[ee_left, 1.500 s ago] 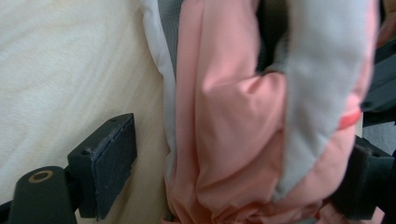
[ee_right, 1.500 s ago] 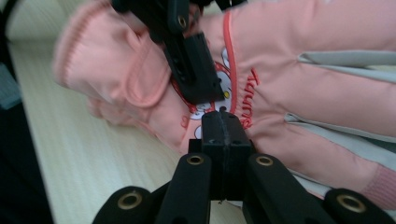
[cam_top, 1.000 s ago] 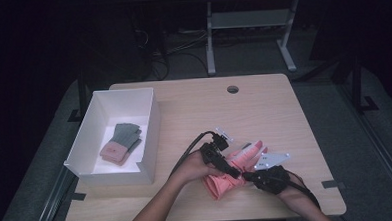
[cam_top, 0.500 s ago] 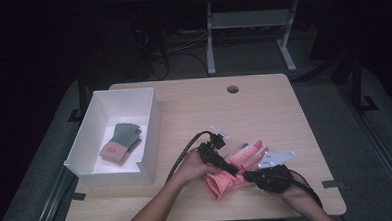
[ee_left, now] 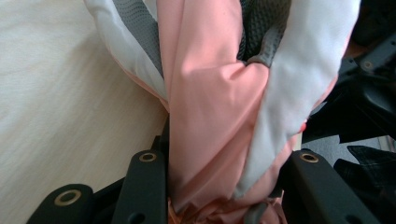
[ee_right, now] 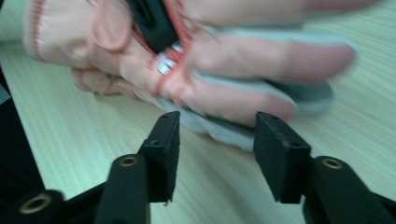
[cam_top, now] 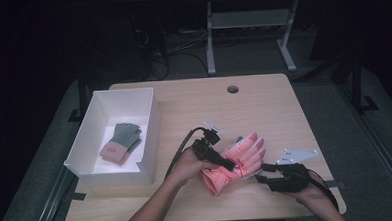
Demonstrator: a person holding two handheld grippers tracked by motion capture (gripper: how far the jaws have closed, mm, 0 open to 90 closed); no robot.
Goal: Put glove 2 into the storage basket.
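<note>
A pink glove [cam_top: 238,159] with grey and white parts lies near the table's front, right of centre. My left gripper [cam_top: 228,164] is shut on it, the pink and white fabric [ee_left: 219,116] bunched between its jaws. My right gripper [cam_top: 263,177] sits just right of the glove, low over the wood, jaws open with bare table between them. In the right gripper view the glove [ee_right: 224,79] lies just beyond the fingertips [ee_right: 168,133], and the other gripper's black jaw presses into its top.
A white box [cam_top: 87,140] stands at the table's left, holding a grey and pink glove [cam_top: 120,142]. A cable hole [cam_top: 232,89] marks the far side of the wooden table [cam_top: 264,107]. Metal frame legs stand on the dark floor behind.
The glove has shifted slightly right and flattened. My right gripper has moved a little away from it to the right. The left gripper stays clamped on it.
</note>
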